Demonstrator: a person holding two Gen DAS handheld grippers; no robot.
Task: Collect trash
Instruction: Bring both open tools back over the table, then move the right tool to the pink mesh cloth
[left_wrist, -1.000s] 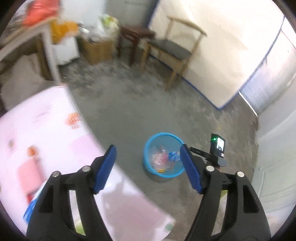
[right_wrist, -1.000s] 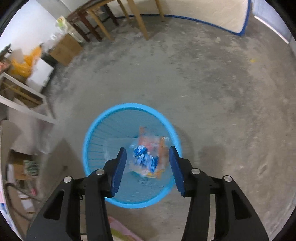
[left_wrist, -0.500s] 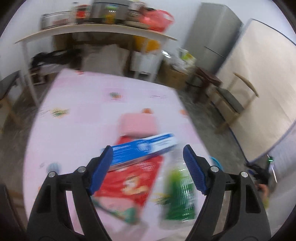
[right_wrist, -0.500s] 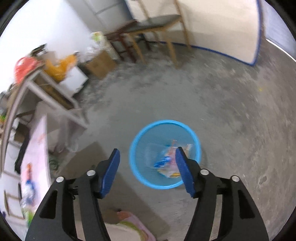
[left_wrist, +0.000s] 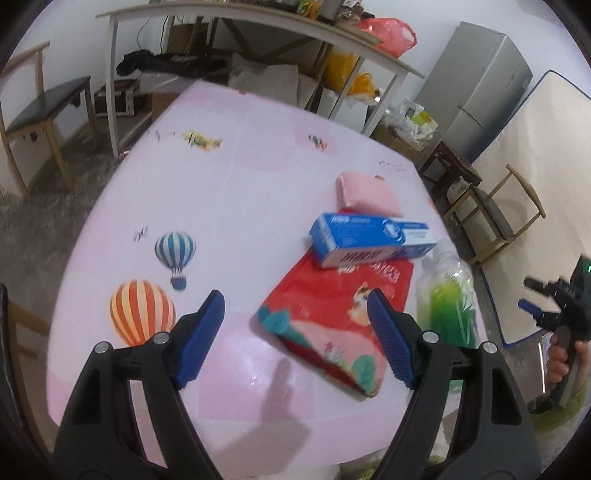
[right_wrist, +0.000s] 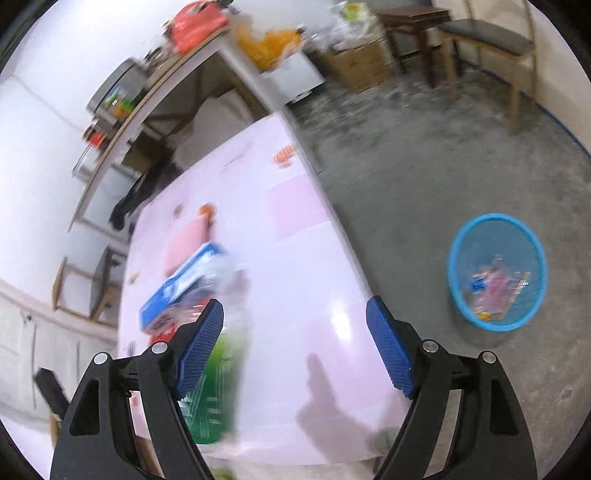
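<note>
Left gripper (left_wrist: 295, 336): jaws apart, nothing between the ribbed blue pads (left_wrist: 201, 338), poised above the pink table (left_wrist: 229, 206). Right gripper (right_wrist: 294, 345): jaws opening, empty as well.

Trash clustered right of centre in the left wrist view:
- Red snack bag (left_wrist: 332, 317), lower centre. Flat glossy film, judged light, limp and slippery (pinch at a free corner or edge, not the face).
- Blue carton (left_wrist: 369, 240), lying on the bag's upper end. Long stiff cardboard, likely near weightless; grip across the narrow sides at mid-length.
- Green bottle (left_wrist: 452, 306), far right at the table edge. Smooth clear plastic, round, prone to rolling; clamp across the body.
- Pink pad (left_wrist: 365, 192), above the carton. Soft-looking, material unclear.

Blue basket (right_wrist: 496, 273): mesh plastic, on the concrete floor, right of the right wrist view, well apart from the table, already holding wrappers.
</note>
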